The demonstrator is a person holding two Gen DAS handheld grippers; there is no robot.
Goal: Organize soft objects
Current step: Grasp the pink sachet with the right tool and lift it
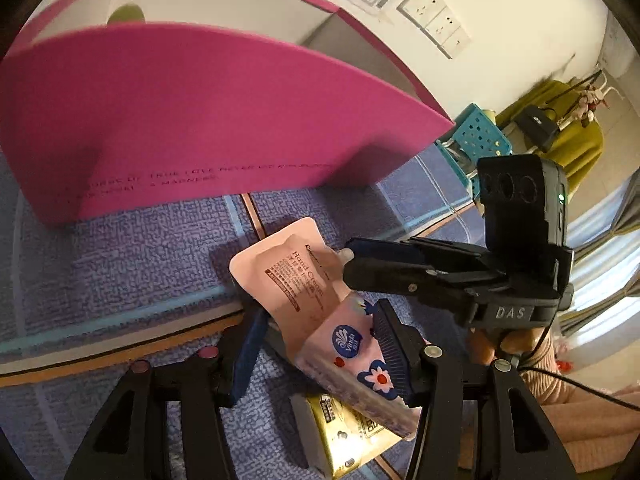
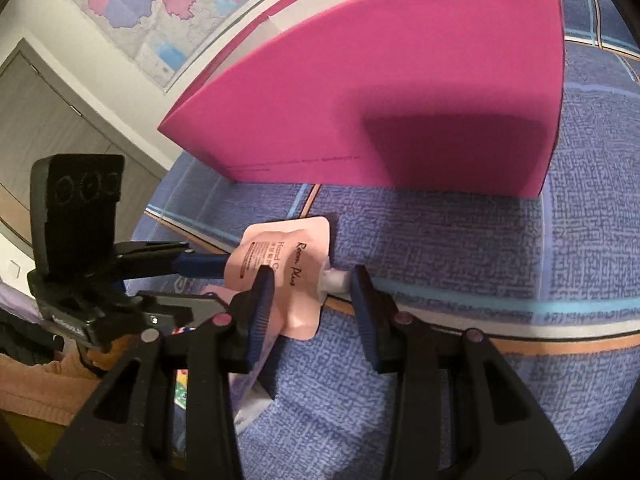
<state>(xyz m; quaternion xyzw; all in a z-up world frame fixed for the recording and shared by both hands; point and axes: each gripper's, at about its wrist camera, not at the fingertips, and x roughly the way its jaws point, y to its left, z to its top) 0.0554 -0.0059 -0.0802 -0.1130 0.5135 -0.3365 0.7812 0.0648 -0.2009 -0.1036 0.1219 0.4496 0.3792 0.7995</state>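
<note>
A pink hand-cream pouch (image 1: 286, 276) lies on the purple cloth in front of the open magenta box (image 1: 200, 120). My left gripper (image 1: 320, 320) has its jaws apart around the pouch and a pink floral tissue pack (image 1: 352, 364); I cannot tell whether they press on them. A gold tissue pack (image 1: 344, 432) lies under it. In the right wrist view my right gripper (image 2: 314, 292) is open around the pouch (image 2: 288, 272), its white cap (image 2: 334, 280) between the fingers. The box (image 2: 400, 92) stands just beyond.
The table edge with striped border (image 1: 120, 336) crosses the left wrist view. A teal perforated basket (image 1: 476, 136) stands beyond the box to the right. A wall map (image 2: 160, 8) and a door (image 2: 48, 112) are behind.
</note>
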